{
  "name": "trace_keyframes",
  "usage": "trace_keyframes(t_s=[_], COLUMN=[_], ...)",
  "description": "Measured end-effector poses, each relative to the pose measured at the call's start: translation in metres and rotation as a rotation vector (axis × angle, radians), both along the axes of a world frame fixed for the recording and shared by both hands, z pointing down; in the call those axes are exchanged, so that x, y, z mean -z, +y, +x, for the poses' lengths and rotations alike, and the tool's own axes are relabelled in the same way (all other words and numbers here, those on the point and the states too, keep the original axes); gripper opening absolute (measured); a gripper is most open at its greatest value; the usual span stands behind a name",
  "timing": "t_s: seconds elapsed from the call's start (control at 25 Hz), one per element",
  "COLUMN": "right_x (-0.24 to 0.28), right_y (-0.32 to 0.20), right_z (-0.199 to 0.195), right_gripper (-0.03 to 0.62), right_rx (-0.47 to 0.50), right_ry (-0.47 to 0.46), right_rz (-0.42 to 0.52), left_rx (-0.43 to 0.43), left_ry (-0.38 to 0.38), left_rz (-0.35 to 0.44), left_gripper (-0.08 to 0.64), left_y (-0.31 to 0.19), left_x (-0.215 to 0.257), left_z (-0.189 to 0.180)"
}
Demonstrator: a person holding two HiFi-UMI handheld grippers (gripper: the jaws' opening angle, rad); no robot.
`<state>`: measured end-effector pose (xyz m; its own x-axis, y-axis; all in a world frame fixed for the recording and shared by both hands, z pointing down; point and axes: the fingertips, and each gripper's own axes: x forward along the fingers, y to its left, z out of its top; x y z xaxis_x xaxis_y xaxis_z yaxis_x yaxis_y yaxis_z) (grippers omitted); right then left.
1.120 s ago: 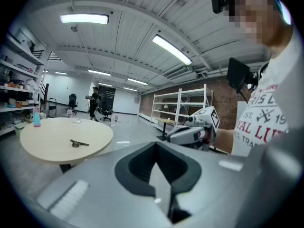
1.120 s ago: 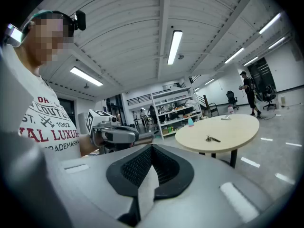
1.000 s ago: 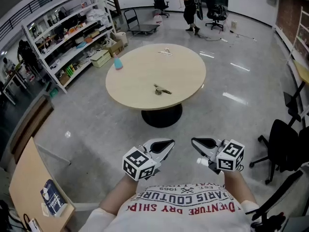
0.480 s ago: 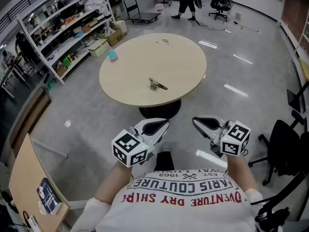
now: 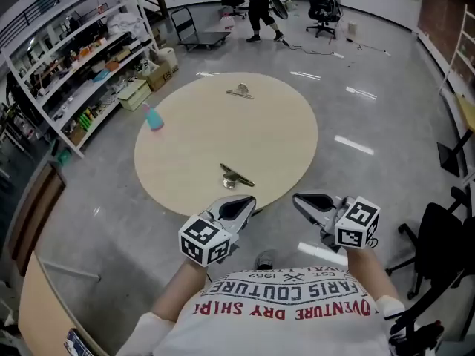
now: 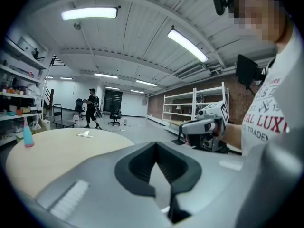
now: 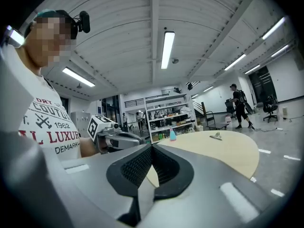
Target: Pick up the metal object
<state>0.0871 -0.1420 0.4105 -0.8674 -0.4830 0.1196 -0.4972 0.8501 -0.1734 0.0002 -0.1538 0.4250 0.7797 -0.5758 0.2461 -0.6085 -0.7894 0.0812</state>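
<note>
The metal object (image 5: 235,176) lies on the near part of the round, pale wooden bench (image 5: 282,136), a short way in from the edge closest to the person. It sits alone, with bare benchtop all around it. Just short of that near edge, the left tool (image 5: 240,207) hovers off the bench with its tip aimed toward the object, not touching it. Its jaws are pressed together with nothing between them. The right tool (image 5: 309,203) hangs level with it, off to the object's right and clear of the bench rim; its jaws are likewise closed and empty. Farther across the bench, a small blue-and-pink bottle (image 5: 154,117) stands near the left edge and a second metal piece (image 5: 239,90) lies near the far edge. Loaded shelving (image 5: 70,58) lines the left wall, and another person (image 5: 260,6) stands at the far end of the room.
</note>
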Motion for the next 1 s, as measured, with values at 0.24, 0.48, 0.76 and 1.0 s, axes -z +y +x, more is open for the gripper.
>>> trace_keyframes(t_s=[0.24,0.48,0.76,1.0], right_x=[-0.003,-0.015,-0.048,-0.062], right_y=[-0.098,-0.153,-0.191,-0.204], right_z=[-0.03,-0.045,-0.036,-0.022], right_gripper=[0.0,0.0,0.0,0.0], right_rx=[0.031,0.042,-0.012,-0.063], right_ry=[-0.009,-0.005,-0.009,-0.032], right_rz=[-0.038,-0.084,-0.158,-0.208], left_rx=[0.05,0.081,0.102,0.116], left_ry=[-0.02,-0.115,-0.305,-0.456], left_rz=[-0.023,-0.066,-0.225,-0.343], left_gripper=[0.002,0.079,0.339,0.382], left_y=[-0.097,-0.154,-0.201,-0.209], left_x=[-0.008,-0.046,-0.156,-0.246], left_z=[-0.03,-0.054,-0.071,-0.081])
